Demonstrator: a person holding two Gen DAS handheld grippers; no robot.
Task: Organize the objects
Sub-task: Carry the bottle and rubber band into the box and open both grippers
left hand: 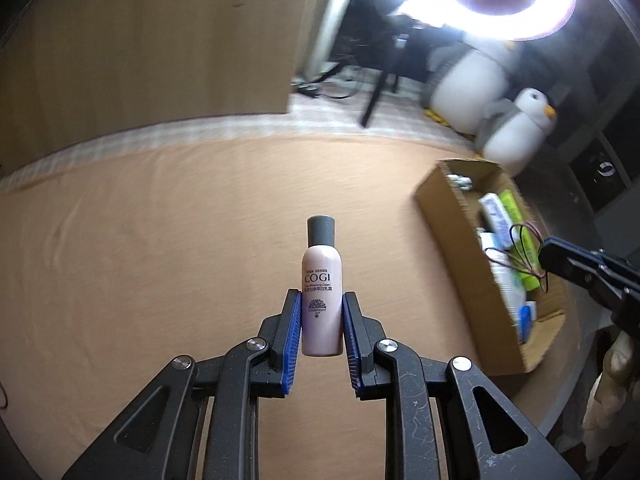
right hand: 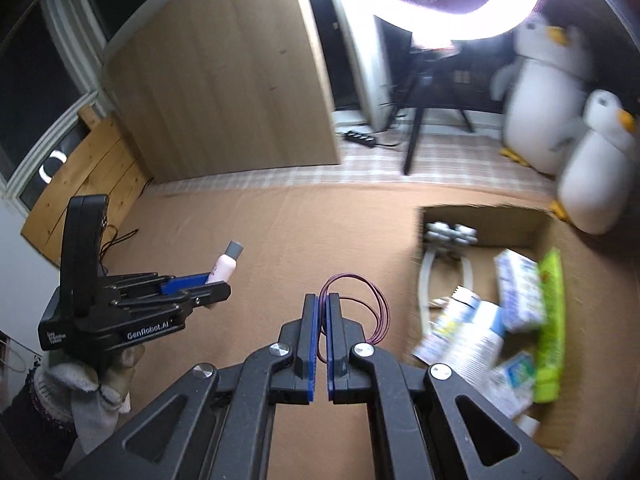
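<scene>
My left gripper (left hand: 321,312) is shut on a small pale pink COGI bottle (left hand: 321,300) with a grey cap, held upright above the tan cloth. It also shows in the right wrist view, where the left gripper (right hand: 212,284) holds the bottle (right hand: 225,266) at the left. My right gripper (right hand: 322,312) is shut on a loop of thin maroon wire (right hand: 370,304), which hangs to the right of its tips. In the left wrist view the right gripper (left hand: 560,258) with the wire (left hand: 524,252) hovers over a cardboard box (left hand: 460,236).
The open cardboard box (right hand: 480,216) at the right holds several tubes, packets and a green pack (right hand: 550,320). Two plush penguins (right hand: 592,168) stand behind it. A ring light (right hand: 440,4) on a tripod and a wooden cabinet (right hand: 224,92) stand at the back.
</scene>
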